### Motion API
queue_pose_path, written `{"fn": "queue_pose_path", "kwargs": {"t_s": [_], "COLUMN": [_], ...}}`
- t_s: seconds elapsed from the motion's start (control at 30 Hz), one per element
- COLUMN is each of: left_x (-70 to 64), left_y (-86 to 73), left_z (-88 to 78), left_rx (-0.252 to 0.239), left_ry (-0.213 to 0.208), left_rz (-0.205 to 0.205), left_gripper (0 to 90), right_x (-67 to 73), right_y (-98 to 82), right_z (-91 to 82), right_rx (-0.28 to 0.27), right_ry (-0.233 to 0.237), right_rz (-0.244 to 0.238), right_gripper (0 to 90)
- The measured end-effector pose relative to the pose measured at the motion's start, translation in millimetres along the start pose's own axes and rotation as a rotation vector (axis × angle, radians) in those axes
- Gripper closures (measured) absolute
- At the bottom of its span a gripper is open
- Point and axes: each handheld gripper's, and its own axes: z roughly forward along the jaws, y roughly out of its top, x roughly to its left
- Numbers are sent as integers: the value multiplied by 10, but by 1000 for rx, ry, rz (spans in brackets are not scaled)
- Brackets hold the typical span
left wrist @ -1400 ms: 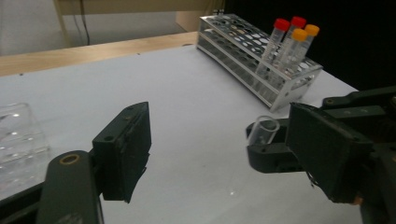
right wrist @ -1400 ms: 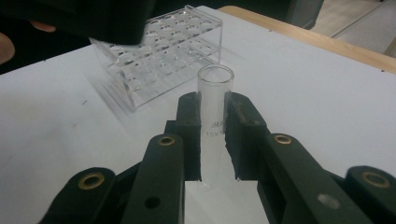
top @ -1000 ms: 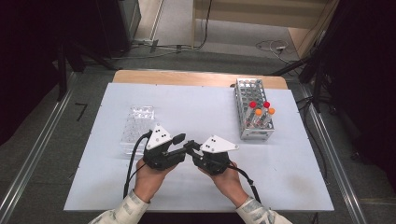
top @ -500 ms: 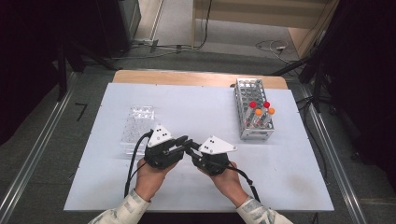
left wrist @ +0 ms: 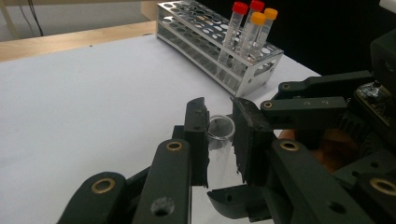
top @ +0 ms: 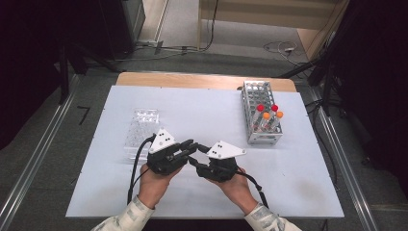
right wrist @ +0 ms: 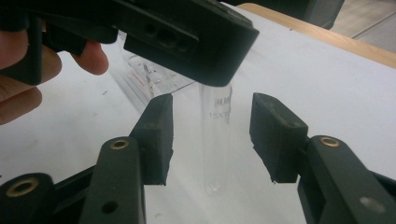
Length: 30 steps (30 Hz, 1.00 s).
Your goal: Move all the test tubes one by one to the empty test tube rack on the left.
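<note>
- Two grippers meet near table (top: 298,187) front, well apart from metal rack (top: 260,113).
- Left gripper (left wrist: 219,135) clenched on clear tube (right wrist: 215,140); tube's top hidden behind it.
- Right gripper (right wrist: 211,140) jaws just opened, released, either side of tube.
- Tube print blurry, unreadable.

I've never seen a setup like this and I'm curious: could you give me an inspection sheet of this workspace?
Surface: white tabletop, bare around the work.
Job's things: clear glass tube; metal rack with red- and orange-capped tubes; clear plastic tray.
Clutter: nothing seen.
Grippers: left tool shut on the glass tube; right tool has just been opening, its pads clear of the tube between them.
Cables: a black cable trails from the left tool, another from the right.
Surroundings: grey floor, metal rails, loose floor cables.
</note>
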Motion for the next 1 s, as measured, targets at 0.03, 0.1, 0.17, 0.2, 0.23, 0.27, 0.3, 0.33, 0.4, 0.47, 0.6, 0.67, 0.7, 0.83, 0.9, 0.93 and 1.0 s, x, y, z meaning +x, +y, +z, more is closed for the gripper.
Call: {"fn": "queue_pose_path", "kwargs": {"t_s": [0.03, 0.1, 0.17, 0.2, 0.23, 0.27, 0.3, 0.33, 0.4, 0.47, 0.6, 0.67, 0.7, 0.83, 0.9, 0.93, 1.0], "left_x": [9, 38, 63, 77, 89, 103, 117, 130, 159, 197, 308, 366, 391, 485, 526, 541, 574], "left_y": [4, 11, 23, 30, 39, 49, 60, 71, 91, 110, 128, 129, 132, 141, 135, 133, 137], "left_z": [-5, -24, -56, -74, -94, -114, -135, -156, -197, -241, -328, -380, -411, -521, -571, -594, -645], "left_rx": [-4, -12, -20, -27, -35, -41, -45, -49, -60, -71, -88, -99, -104, -115, -118, -124, -131], "left_ry": [2, 3, 4, 8, 12, 13, 14, 17, 21, 27, 46, 64, 67, 89, 99, 102, 116], "left_rz": [-2, -15, -26, -28, -34, -37, -37, -37, -43, -57, -85, -97, -100, -116, -127, -129, -131], "left_gripper": [768, 768, 768, 769, 768, 769, 768, 769, 769, 769, 768, 769, 768, 768, 769, 769, 769], "right_x": [-7, -29, -44, -44, -43, -49, -54, -63, -84, -107, -137, -153, -160, -197, -220, -224, -222], "right_y": [2, 6, 1, -5, -13, -23, -34, -43, -51, -54, -69, -82, -87, -80, -79, -77, -73], "right_z": [-5, -13, -27, -34, -38, -41, -42, -48, -59, -68, -96, -102, -110, -144, -157, -168, -192], "right_rx": [-2, -3, 0, 2, 6, 11, 15, 22, 25, 28, 26, 31, 31, 25, 24, 20, 14], "right_ry": [1, 7, 12, 14, 16, 15, 13, 15, 17, 22, 27, 23, 19, 2, -1, 0, -1], "right_rz": [5, 11, 21, 23, 24, 16, 20, 23, 30, 41, 54, 59, 60, 64, 69, 72, 72], "right_gripper": [458, 440, 426, 420, 411, 402, 391, 391, 390, 387, 380, 377, 378, 377, 378, 378, 378]}}
